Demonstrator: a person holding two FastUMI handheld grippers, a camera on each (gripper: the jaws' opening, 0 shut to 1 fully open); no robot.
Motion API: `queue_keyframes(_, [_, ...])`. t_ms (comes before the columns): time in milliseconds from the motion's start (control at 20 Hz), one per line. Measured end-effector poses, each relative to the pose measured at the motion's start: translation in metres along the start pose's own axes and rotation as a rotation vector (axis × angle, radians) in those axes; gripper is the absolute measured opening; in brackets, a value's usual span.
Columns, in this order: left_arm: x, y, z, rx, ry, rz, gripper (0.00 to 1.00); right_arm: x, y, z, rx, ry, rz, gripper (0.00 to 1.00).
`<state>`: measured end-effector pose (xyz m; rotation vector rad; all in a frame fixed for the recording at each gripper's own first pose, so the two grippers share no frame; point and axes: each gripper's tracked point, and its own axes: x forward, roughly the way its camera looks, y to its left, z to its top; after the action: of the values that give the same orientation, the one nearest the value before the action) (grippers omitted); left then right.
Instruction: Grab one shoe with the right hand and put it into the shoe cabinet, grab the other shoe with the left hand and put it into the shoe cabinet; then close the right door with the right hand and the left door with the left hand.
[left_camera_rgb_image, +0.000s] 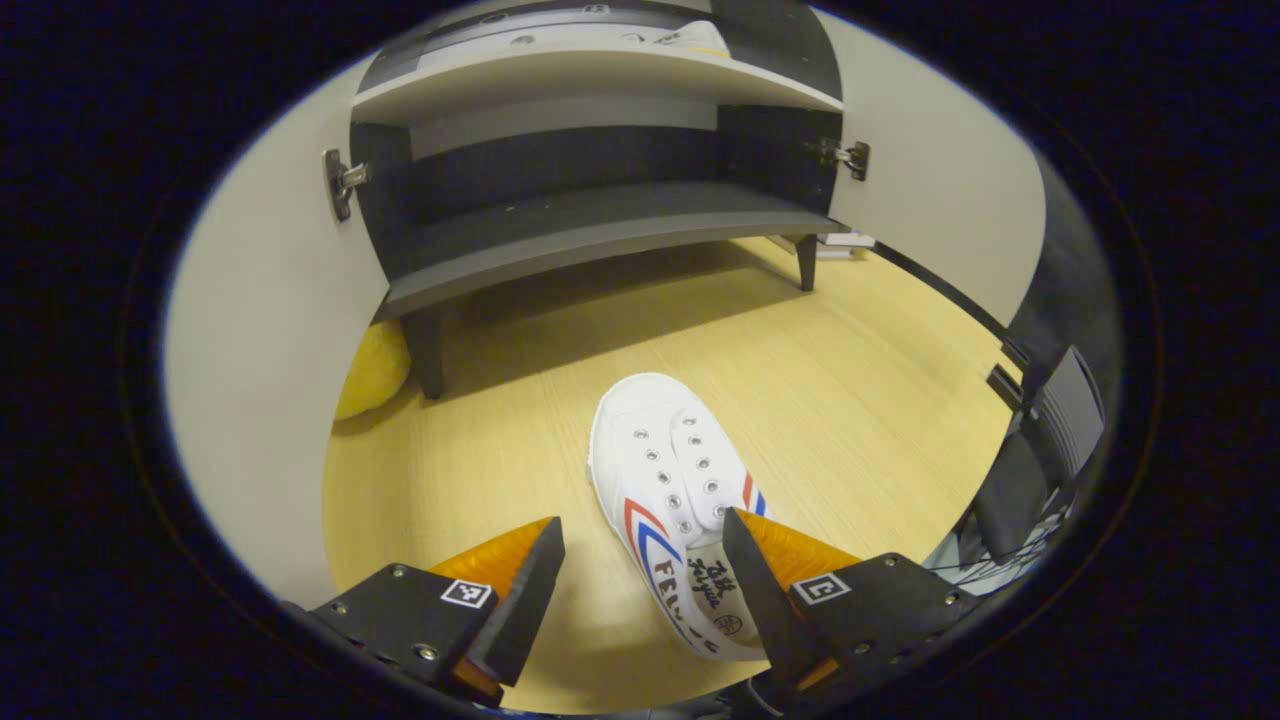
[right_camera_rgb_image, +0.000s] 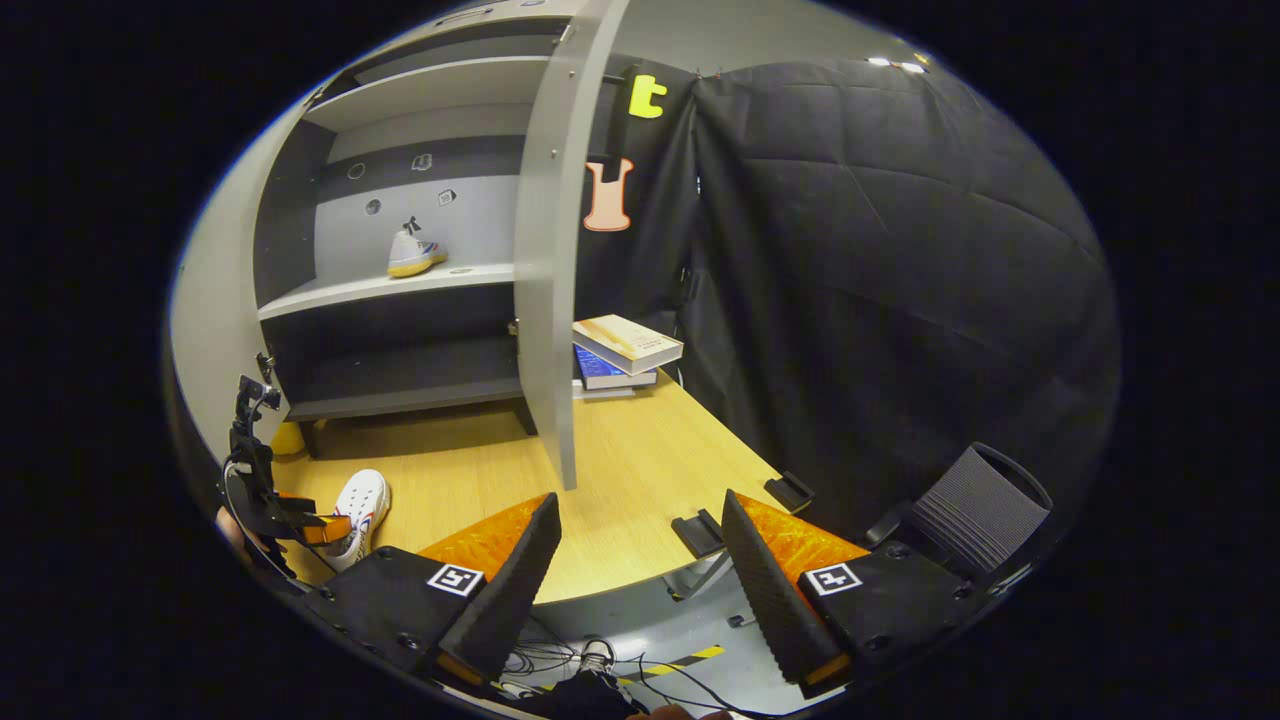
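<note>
Left hand-held gripper (left_camera_rgb_image: 640, 590) is spread wide, nothing grasped; jaws straddle the heel end of the white shoe (left_camera_rgb_image: 672, 500) lying on the desk (left_camera_rgb_image: 850, 400), w/ its right finger over the shoe's rear edge and its left finger off to the side on bare wood, prob. lining up for the pick, not yet squeezing. Shoe's toe points ahead twd the shoe cabinet (left_camera_rgb_image: 600, 230), so a straight push fwd would carry it in. Both doors stand swung out, left door (left_camera_rgb_image: 270, 330) close on gripper's left, right door (left_camera_rgb_image: 940, 190) on its right, leaving shelves reachable. Right hand-held gripper (right_camera_rgb_image: 640, 590) also released and empty, held back over the desk edge. Ahead-left of it the other shoe (right_camera_rgb_image: 415, 252) already sits on a cabinet shelf. Books (right_camera_rgb_image: 625, 355) stacked beyond the door edge.
</note>
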<state>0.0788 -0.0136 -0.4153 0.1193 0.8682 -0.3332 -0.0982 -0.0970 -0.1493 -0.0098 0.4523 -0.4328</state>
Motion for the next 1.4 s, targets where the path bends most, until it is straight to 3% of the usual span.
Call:
queue_keyframes(50, [0.002, 0.000, -0.001, -0.025, 0.020, -0.010, 0.94, 0.004, -0.007, -0.001, 0.011, 0.006, -0.010, 1.00])
queue_keyframes(150, [0.008, -0.003, -0.008, -0.042, 0.049, -0.024, 0.83, 0.013, -0.018, -0.001, 0.029, 0.010, -0.025, 1.00])
queue_keyframes(200, [0.012, -0.003, -0.010, -0.042, 0.054, -0.019, 0.84, 0.018, -0.021, 0.000, 0.035, 0.011, -0.031, 1.00])
queue_keyframes(300, [0.012, -0.006, -0.014, -0.068, 0.076, -0.012, 0.49, 0.026, -0.024, -0.002, 0.040, 0.018, -0.033, 1.00])
queue_keyframes(500, [0.013, -0.006, -0.021, -0.094, 0.116, -0.020, 0.50, 0.039, -0.031, -0.010, 0.065, 0.033, -0.035, 1.00])
queue_keyframes(600, [0.012, -0.007, -0.023, -0.155, 0.160, -0.003, 0.33, 0.044, -0.033, -0.015, 0.082, 0.030, -0.037, 1.00])
queue_keyframes(650, [0.016, -0.002, -0.022, -0.164, 0.158, 0.027, 0.33, 0.046, -0.032, -0.018, 0.091, 0.033, -0.036, 1.00])
queue_keyframes(700, [0.011, -0.001, -0.022, -0.173, 0.175, 0.036, 0.08, 0.048, -0.033, -0.019, 0.104, 0.040, -0.033, 0.98])
queue_keyframes(750, [0.012, -0.002, -0.021, -0.157, 0.170, 0.038, 0.10, 0.051, -0.034, -0.019, 0.121, 0.044, -0.029, 1.00])
queue_keyframes(850, [0.015, -0.003, -0.020, -0.151, 0.163, 0.050, 0.02, 0.055, -0.037, -0.017, 0.154, 0.037, -0.037, 1.00])
queue_keyframes(1050, [0.004, -0.002, -0.008, -0.229, 0.160, 0.040, 0.02, 0.059, -0.048, -0.013, 0.187, 0.021, -0.056, 1.00])
queue_keyframes(1250, [-0.008, 0.008, 0.019, -0.143, 0.097, 0.043, 0.02, 0.065, -0.054, -0.014, 0.185, 0.018, -0.062, 1.00])
queue_keyframes(1400, [-0.023, 0.016, 0.042, -0.161, 0.019, 0.017, 0.00, 0.069, -0.053, -0.013, 0.155, 0.022, -0.052, 1.00])
